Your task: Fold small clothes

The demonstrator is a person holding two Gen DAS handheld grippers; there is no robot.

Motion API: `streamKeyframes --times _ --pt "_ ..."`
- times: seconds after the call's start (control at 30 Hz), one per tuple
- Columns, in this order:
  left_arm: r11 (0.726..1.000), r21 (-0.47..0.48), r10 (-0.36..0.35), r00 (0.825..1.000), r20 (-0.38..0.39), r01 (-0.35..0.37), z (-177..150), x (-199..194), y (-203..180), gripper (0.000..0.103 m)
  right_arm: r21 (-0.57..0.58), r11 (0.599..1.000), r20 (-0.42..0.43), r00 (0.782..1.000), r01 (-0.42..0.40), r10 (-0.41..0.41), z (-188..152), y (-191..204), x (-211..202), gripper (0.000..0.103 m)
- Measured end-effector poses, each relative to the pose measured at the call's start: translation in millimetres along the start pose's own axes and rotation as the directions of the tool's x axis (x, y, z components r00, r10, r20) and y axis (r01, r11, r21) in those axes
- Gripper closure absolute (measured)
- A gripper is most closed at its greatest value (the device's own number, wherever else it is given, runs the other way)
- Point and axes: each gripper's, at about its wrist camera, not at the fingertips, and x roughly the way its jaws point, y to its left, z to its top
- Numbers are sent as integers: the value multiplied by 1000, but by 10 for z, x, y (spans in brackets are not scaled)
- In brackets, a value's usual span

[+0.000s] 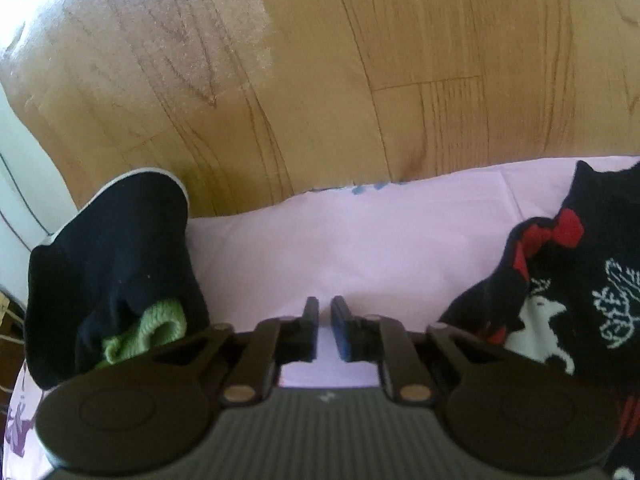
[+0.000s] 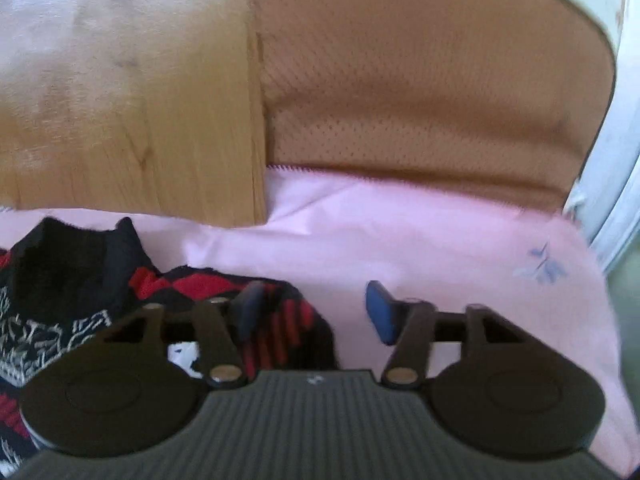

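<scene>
A small black sweater with red and white patterns lies on the pink cloth (image 1: pixel 360 240), at the right edge of the left wrist view (image 1: pixel 568 280) and at the lower left of the right wrist view (image 2: pixel 80 300). My left gripper (image 1: pixel 325 330) hovers over bare pink cloth, jaws nearly closed with a thin gap and nothing between them. My right gripper (image 2: pixel 316 312) is open, its left finger (image 2: pixel 248 312) over the sweater's red-striped edge, its right finger over pink cloth (image 2: pixel 440 256).
A dark navy garment with a green knit piece (image 1: pixel 112 272) lies at the cloth's left edge. Wooden floor (image 1: pixel 320 80) lies beyond the cloth. An orange mesh surface (image 2: pixel 420 100) and a wooden panel (image 2: pixel 140 140) stand past the cloth in the right view.
</scene>
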Motion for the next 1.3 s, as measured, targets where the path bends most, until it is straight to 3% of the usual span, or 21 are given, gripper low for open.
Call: streamKeyframes --times 0.03,0.13,0.33,0.57,0.7,0.8,0.87,0.9,0.93,0.97,1.03,1.1,1.17,1.2,1.23,1.3 --pt "1000 4 -1 1000 5 1 -12 -31 18 81 -11 1000 16 1000 -17 17 8 3 -68 43" --pt "999 7 -43 998 40 43 -82 -211 172 80 -1 996 61 994 -94 94 15 -24 -341 43" --pt "991 26 -135 978 157 133 -570 -954 748 64 12 958 114 952 -287 284 -137 85 -1058 43" --pt "966 -75 -233 956 177 249 -1506 -1684 1468 47 -104 859 64 858 -502 509 -646 594 -1736 43" --pt "962 -75 -250 957 147 263 -1941 -1927 1497 37 -136 798 5 805 -587 593 -898 1014 -1802 43" --pt "965 -15 -255 955 150 260 -2224 -2094 1315 33 -92 749 -32 754 -656 656 -1037 1277 -1769 43" --pt "967 34 -254 957 141 251 -2326 -2127 1155 37 -57 724 -51 726 -687 686 -1121 1435 -1737 43" --pt "970 52 -242 962 127 237 -2375 -2119 1105 50 -32 712 -62 712 -702 699 -1144 1495 -1723 43" --pt "976 70 -214 971 102 207 -2396 -2068 1051 71 3 697 -77 694 -717 715 -1161 1571 -1697 43" --pt "982 82 -179 981 74 173 -2408 -1992 1017 75 36 677 -86 672 -735 735 -1186 1646 -1693 43" --pt "983 83 -170 982 88 163 -2366 -1956 1058 94 88 622 -108 614 -778 782 -1236 1796 -1660 44" --pt "993 35 -115 990 80 113 -2239 -1896 1176 95 138 588 -158 568 -797 808 -1333 1980 -1583 44" --pt "994 -80 -72 993 90 79 -2104 -1896 1426 95 46 610 -148 599 -791 787 -1362 2130 -1708 44" --pt "983 -154 -85 992 97 100 -2029 -1915 1585 95 14 611 -154 602 -792 784 -1361 2167 -1760 44" --pt "964 -223 -123 986 113 146 -1978 -1960 1737 95 10 603 -158 594 -798 789 -1366 2188 -1782 44" --pt "907 -320 -229 959 169 273 -1873 -2092 1970 95 35 593 -156 582 -804 798 -1364 2169 -1769 44"
